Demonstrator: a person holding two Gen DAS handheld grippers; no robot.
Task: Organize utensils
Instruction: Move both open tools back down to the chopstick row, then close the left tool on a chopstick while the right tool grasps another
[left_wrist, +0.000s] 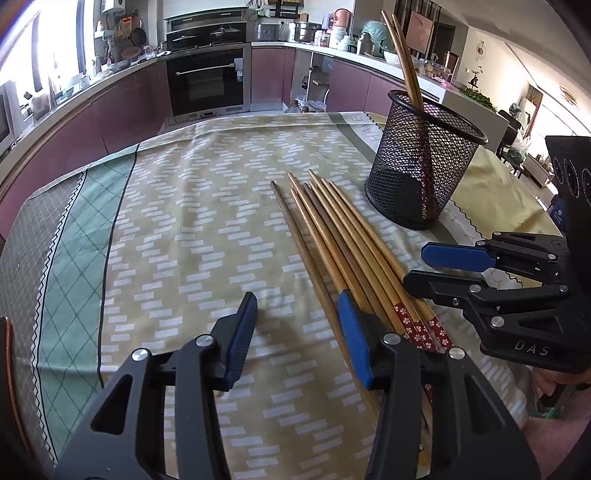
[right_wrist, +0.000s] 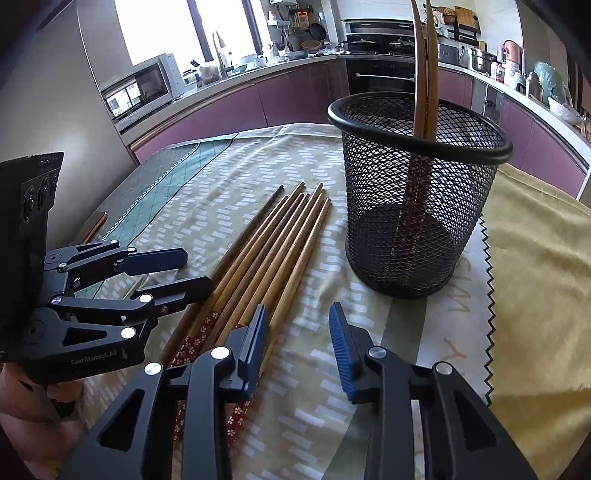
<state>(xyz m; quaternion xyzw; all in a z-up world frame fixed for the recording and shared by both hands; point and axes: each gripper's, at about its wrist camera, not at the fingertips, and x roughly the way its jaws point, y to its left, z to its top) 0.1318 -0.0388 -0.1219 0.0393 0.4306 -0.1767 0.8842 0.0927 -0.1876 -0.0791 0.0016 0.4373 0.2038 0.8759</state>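
Your chopsticks (left_wrist: 332, 236) lie bunched side by side on the tablecloth (left_wrist: 177, 206), tan and dark wood with red flowered handle ends, just beside the black mesh cup (right_wrist: 413, 206). Two more stand leaning inside it. Your left gripper (left_wrist: 295, 336) and right gripper (right_wrist: 299, 347) both hover over the handle ends, jaws spread wide, holding nothing.

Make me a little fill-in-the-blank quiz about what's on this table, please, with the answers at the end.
1. The two chopsticks already put away stand in a black ____ cup.
2. The loose chopsticks lie on the ____.
3. The left gripper and right gripper both have their jaws ____.
4. The pads on the fingertips are coloured ____.

Answers: mesh; tablecloth; open; blue
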